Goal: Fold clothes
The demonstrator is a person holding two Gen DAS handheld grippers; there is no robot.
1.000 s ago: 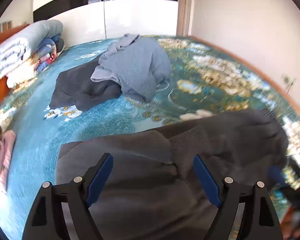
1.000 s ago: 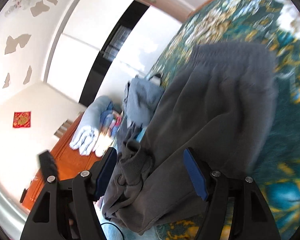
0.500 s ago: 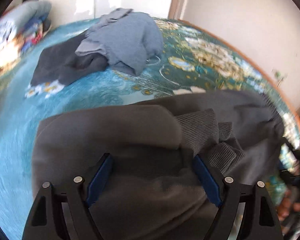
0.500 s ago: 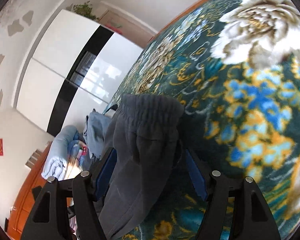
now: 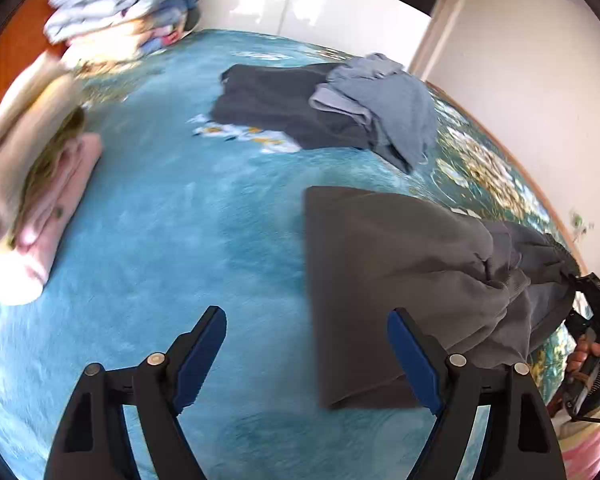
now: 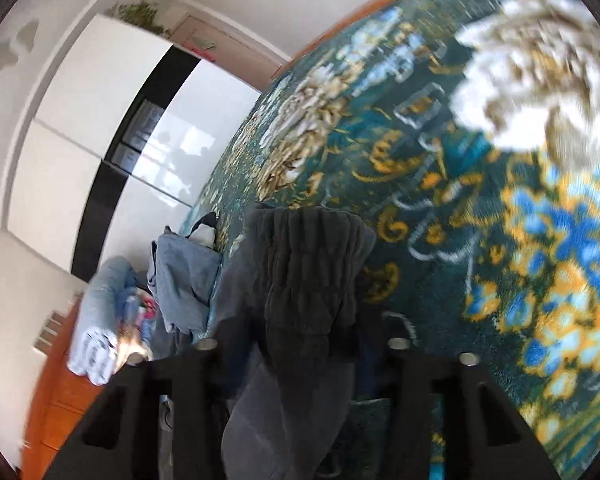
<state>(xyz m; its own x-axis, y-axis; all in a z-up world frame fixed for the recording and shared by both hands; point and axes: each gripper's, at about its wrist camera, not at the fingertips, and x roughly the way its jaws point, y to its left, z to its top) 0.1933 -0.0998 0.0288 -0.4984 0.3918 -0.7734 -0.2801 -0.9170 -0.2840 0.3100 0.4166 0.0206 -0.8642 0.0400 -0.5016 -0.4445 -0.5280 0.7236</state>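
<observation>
Bed (image 5: 172, 216): one, blue floral cover.
Dark garment (image 5: 400, 280): one, on bed's right side.
Unfolded pile (image 5: 340, 108): two pieces, bed's far end.
Folded stacks (image 5: 32, 184): two, bed's left edge.
Left gripper (image 5: 306, 352): jaws spread, empty.
Right gripper (image 6: 300, 344): clamped on garment's ribbed band.
Writing: none legible.

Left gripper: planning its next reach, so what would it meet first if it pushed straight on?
Probably the bare blue bedspread: the open left gripper has nothing between its fingers, and the grey trousers lie just right of its line.
</observation>
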